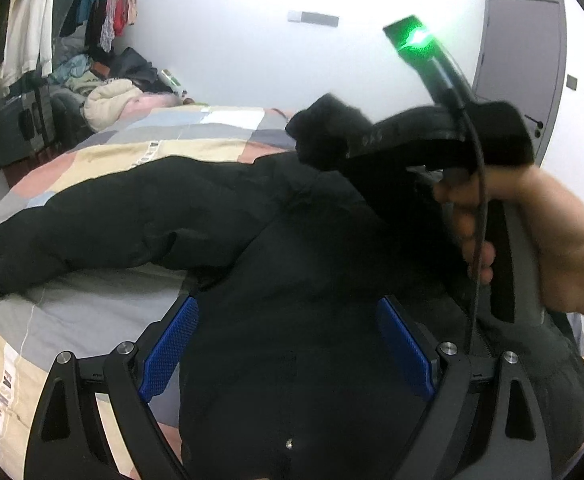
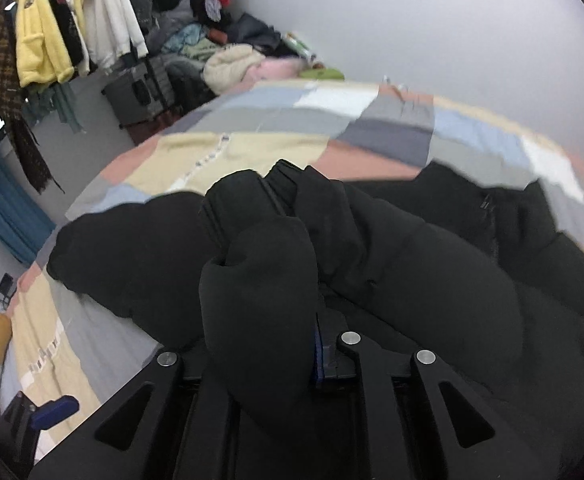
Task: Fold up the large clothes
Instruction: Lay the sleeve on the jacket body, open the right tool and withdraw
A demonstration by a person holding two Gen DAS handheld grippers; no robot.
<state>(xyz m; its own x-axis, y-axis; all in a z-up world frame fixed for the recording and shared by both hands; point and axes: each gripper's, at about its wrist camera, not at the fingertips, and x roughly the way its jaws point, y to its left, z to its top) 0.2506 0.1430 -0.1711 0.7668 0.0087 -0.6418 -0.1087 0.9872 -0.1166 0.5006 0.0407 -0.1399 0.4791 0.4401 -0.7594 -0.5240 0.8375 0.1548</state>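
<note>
Black padded jacket [image 1: 292,248] spread on the bed, one sleeve pinched up for a fold.

The jacket lies across the patchwork quilt [image 1: 92,160] of the bed, its body nearest the cameras and one sleeve [image 1: 72,224] stretched flat to the left. The right tool [image 2: 292,344] is clamped on a bunched sleeve cuff [image 2: 260,300], raised off the bed, probably so it can be carried over the jacket's body. The left tool [image 1: 288,344] stands wide open above the body, its blue pads [image 1: 170,348] gripping nothing, seemingly poised to pin or catch the fabric. The person's right hand [image 1: 532,240] holds the other tool's handle just ahead.
</note>
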